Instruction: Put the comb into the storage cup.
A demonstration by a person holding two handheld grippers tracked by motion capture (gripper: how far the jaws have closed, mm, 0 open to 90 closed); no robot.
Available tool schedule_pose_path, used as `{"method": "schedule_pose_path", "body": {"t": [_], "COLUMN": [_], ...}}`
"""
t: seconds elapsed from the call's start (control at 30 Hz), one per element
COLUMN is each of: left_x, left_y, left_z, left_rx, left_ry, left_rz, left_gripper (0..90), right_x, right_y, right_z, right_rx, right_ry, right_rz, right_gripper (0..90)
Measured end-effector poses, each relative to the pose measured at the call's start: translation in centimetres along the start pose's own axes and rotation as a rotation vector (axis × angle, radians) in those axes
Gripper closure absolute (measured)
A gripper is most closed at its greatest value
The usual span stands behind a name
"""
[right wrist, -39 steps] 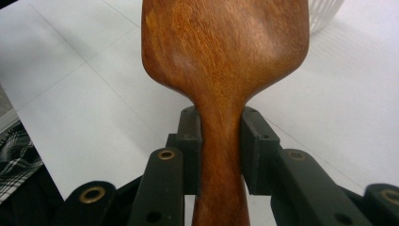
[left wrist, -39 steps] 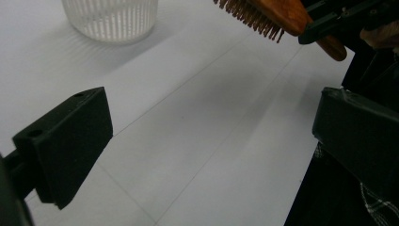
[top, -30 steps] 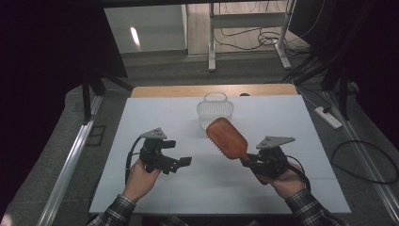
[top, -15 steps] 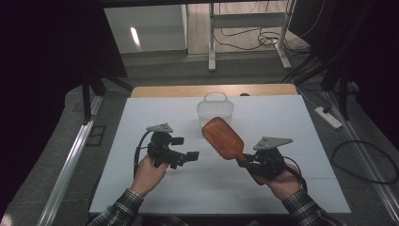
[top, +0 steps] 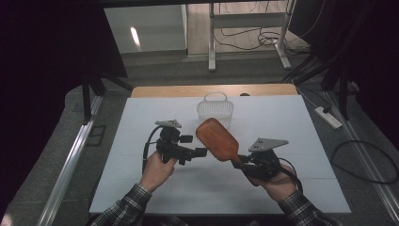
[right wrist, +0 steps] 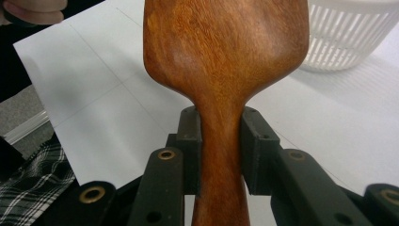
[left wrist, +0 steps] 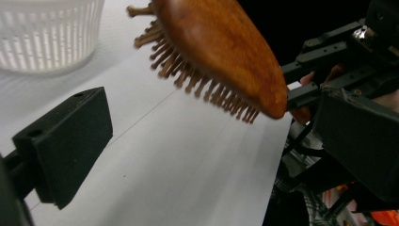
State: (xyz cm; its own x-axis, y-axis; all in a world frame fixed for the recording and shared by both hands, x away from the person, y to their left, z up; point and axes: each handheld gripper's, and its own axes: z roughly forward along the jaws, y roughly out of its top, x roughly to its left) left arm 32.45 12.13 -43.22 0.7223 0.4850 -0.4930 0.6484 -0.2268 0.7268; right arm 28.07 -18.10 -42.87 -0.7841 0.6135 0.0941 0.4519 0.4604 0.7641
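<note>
Wooden hairbrush (top: 218, 140) held up off white table (top: 301, 141), just in front of white basket (top: 215, 109), bristles facing down toward your left. Your right gripper (right wrist: 220, 150) clamps handle, both pads pressed flat against its narrow neck. Your left gripper (top: 201, 146) sits just beside brush head, jaws spread wide, nothing between them, not touching bristles (left wrist: 197, 77)

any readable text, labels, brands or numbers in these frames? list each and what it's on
None: no view shows a readable word, label, brand or number.
Wooden hairbrush: plain wood grain, no stamp on the side that shows.
White basket: plain slatted plastic, no label.
Left gripper and right gripper: black parts and screw holes, no markings.
White table: faint grid lines, no print.
</note>
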Motion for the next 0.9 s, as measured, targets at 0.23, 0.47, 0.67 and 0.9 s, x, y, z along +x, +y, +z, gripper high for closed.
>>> {"method": "schedule_pose_path", "body": {"t": [0.23, 0.47, 0.67, 0.9], "left_x": [0.1, 0.0, 0.0, 0.1], "left_y": [0.5, 0.9, 1.1, 1.2], "left_z": [0.7, 1.2, 1.6, 1.9], "left_rx": [0.006, 0.017, 0.017, 0.024], "left_ry": [-0.019, -0.025, -0.037, -0.058], "left_rz": [-0.009, -0.025, -0.037, -0.054], "left_gripper": [0.0, 0.0, 0.0, 0.6], "right_x": [0.6, 1.1, 1.4, 2.0], "right_y": [0.2, 0.3, 0.3, 0.3], "right_z": [0.1, 0.3, 0.6, 0.9], "right_rx": [-0.011, -0.021, -0.020, -0.029], "right_ry": [0.009, 0.017, 0.027, 0.029], "right_rz": [-0.010, -0.020, -0.024, -0.037], "right_gripper": [71.9, 71.9, 71.9, 71.9]}}
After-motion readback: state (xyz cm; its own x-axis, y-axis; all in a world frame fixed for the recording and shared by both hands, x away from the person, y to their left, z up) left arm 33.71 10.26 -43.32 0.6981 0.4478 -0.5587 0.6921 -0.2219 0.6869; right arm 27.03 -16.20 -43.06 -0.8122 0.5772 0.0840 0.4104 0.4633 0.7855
